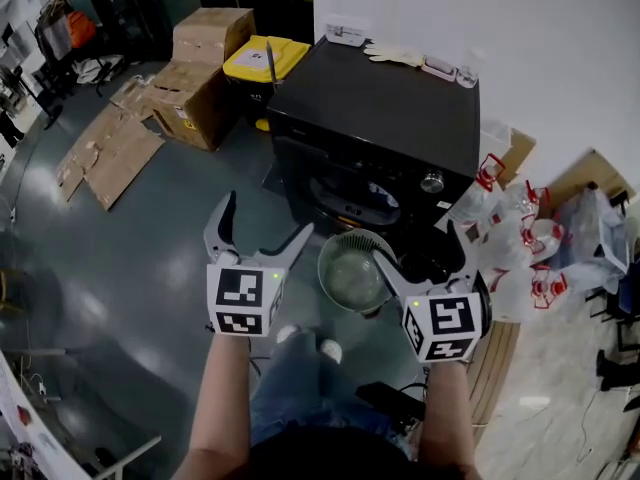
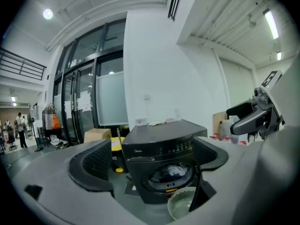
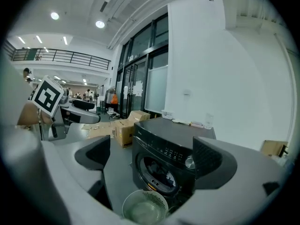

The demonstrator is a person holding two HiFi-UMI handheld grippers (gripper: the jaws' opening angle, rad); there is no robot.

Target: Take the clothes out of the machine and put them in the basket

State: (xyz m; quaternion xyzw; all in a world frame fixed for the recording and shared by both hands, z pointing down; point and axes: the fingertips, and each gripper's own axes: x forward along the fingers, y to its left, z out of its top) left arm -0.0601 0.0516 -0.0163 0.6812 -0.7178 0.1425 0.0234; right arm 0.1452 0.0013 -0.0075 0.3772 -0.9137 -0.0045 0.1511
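Both the left gripper point(image 1: 265, 218) and the right gripper point(image 1: 415, 248) hang empty, jaws spread wide. The clothes point(image 3: 161, 172) lie ahead and lower down, inside the washing machine point(image 1: 380, 108). They look nearer the right gripper. The basket point(image 1: 345, 278) sits just before the machine.

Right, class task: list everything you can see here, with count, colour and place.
washing machine: one, black, by the white wall
clothes: a heap, dark and white, inside its drum
basket: one, pale green, floor before machine
cardboard boxes: two, brown, left of the machine
flat cardboard: several sheets, brown, floor far left
container: one, yellow, between boxes and machine
plastic bags: several, white, right of machine
left tool: one, grey, open, empty
right tool: one, grey, open, empty
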